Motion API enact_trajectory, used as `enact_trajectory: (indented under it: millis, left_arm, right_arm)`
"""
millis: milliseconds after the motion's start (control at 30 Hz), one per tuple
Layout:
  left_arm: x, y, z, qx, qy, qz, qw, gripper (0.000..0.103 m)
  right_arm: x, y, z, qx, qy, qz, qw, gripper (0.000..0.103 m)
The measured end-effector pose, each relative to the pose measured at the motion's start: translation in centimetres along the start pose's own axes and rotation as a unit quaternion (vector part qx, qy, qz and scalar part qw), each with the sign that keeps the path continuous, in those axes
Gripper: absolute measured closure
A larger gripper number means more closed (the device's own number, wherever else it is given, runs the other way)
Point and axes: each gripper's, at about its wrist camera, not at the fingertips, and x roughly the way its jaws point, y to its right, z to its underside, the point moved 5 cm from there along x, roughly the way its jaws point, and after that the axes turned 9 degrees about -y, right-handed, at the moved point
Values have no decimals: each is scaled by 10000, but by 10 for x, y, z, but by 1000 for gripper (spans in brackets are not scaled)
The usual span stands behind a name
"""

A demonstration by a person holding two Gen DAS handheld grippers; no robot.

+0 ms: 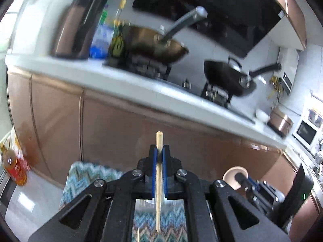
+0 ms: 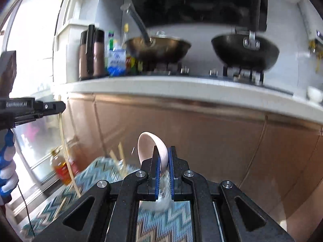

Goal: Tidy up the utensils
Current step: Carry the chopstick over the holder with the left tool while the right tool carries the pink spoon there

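Left tongs (image 1: 159,153) are pinching a single chopstick (image 1: 159,191), pressed together on it near its upper end; its long axis is running straight up and down, the longer part hanging below the jaws over a zigzag-patterned cloth (image 1: 84,173). Right tongs (image 2: 163,153) are clamping a pale ceramic spoon (image 2: 151,147), bowl end sticking up past the fingertips, handle dropping down between the jaws. Both utensils are being held off the surface, well below the edge of the kitchen table (image 2: 181,86) carrying two woks. From the right wrist view, a glass (image 2: 123,166) with what look like more chopsticks is standing on the cloth, blurred, just ahead and left of the right tongs; the left tongs are sitting further left and higher. Judgement: the glass is lying below both tools, so the coming move is turning on lowering the chopstick, already upright, over its mouth. The right tongs look nearer to it.
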Motion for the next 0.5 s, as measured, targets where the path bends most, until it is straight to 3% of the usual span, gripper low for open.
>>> enact_trajectory:
  millis: [200,500]
  left_arm:
    - [46,11,-21,63,546,-150,9984,99]
    - [118,8,8,307,762,-554,9951,98]
  right_arm:
    - [42,4,-15,-5,453,371,9983,95]
    - [101,4,19,-16,591,546,9968,95]
